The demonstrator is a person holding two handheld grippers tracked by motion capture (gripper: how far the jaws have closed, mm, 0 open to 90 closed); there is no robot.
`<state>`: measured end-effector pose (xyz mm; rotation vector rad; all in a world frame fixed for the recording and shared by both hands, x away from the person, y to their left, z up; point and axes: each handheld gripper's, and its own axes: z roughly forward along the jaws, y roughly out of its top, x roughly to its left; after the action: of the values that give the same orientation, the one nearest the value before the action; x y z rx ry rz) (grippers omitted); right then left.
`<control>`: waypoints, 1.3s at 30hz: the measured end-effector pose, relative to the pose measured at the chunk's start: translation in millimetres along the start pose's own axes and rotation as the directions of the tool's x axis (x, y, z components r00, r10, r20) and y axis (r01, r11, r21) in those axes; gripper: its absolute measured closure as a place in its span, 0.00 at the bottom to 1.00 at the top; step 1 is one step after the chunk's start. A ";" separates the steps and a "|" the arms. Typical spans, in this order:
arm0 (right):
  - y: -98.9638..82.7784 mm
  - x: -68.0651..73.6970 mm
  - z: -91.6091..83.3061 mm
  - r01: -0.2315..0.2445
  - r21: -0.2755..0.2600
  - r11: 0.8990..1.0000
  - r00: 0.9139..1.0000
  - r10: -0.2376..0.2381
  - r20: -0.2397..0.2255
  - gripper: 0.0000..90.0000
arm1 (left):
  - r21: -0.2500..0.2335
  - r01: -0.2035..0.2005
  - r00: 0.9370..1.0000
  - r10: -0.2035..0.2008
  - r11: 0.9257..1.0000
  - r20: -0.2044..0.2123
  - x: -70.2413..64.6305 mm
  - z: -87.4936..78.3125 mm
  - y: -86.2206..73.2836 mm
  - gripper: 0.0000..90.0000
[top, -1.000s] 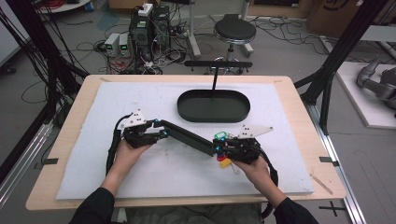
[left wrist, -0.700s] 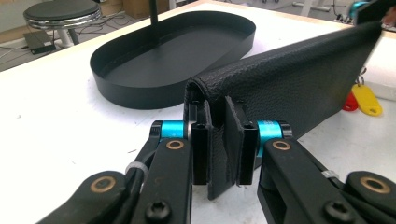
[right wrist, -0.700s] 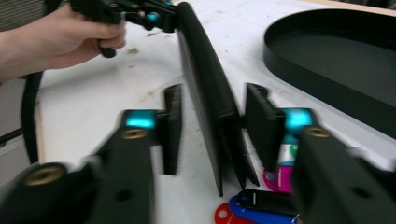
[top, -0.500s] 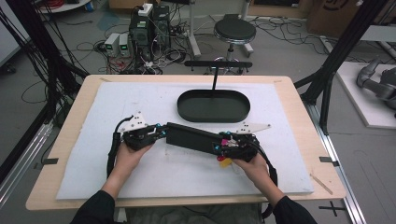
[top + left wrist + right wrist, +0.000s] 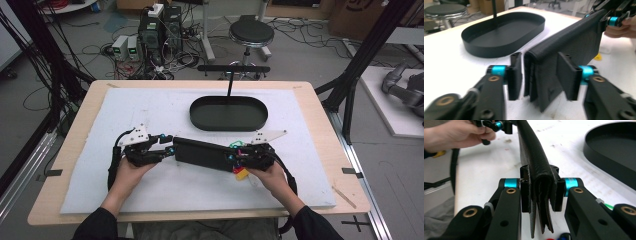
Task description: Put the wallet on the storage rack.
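Here the right gripper (image 5: 541, 195) is clamping one end of a long black folded wallet (image 5: 202, 153), its two pads pressing on either side of the folded leather, the fold on top and the loose edges hanging down between the jaws; its jaws have just been closing. The left gripper (image 5: 541, 75) is standing partly open around the wallet's other end: in the left gripper view one pad is lying against the wallet's face, while a narrow gap is showing between the other pad and the fold, so it is bracketing the wallet rather than squeezing it, and its jaws have just been opening. In the high view the wallet is stretching level between the left gripper (image 5: 167, 150) and the right gripper (image 5: 235, 158), lying just above the white mat (image 5: 150, 110) on the bench (image 5: 320, 115), near the person's side. A faint embossed mark is showing low on the wallet's face in the left gripper view, too blurred to read. A black oval tray (image 5: 228, 113) is sitting on the mat beyond the wallet, apart from it and closer to the right gripper's end. Small coloured pieces (image 5: 242, 173), yellow and red, are lying on the mat just under the right hand (image 5: 267, 172), and the left hand (image 5: 131, 167) is gripping its tool from below.
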<state>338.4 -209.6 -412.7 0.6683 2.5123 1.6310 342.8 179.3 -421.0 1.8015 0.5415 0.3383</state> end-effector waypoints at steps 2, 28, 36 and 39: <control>0.6 0.3 -1.1 0.008 -0.005 1.000 1.000 -0.008 -0.011 0.85 | -0.006 0.003 1.000 -0.003 1.000 0.016 1.5 -0.7 0.9 0.55; 11.5 -1.5 -35.1 0.064 -0.057 0.996 0.983 -0.073 -0.170 0.84 | -0.032 -0.064 0.939 0.071 0.997 0.335 -18.8 20.5 13.0 0.74; 11.3 -5.8 -38.8 0.047 -0.076 0.996 0.992 -0.055 -0.116 0.74 | -0.059 -0.096 0.939 0.110 0.994 0.324 -25.4 21.5 17.5 0.82; 11.2 -6.7 -42.4 0.044 -0.090 0.995 0.994 -0.053 -0.097 0.69 | -0.053 -0.107 0.938 0.118 0.993 0.325 -27.8 23.8 19.5 0.82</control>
<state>335.7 -244.6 -385.6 0.5255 2.4848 1.7879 334.5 140.8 -408.1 1.8115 0.1974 0.1183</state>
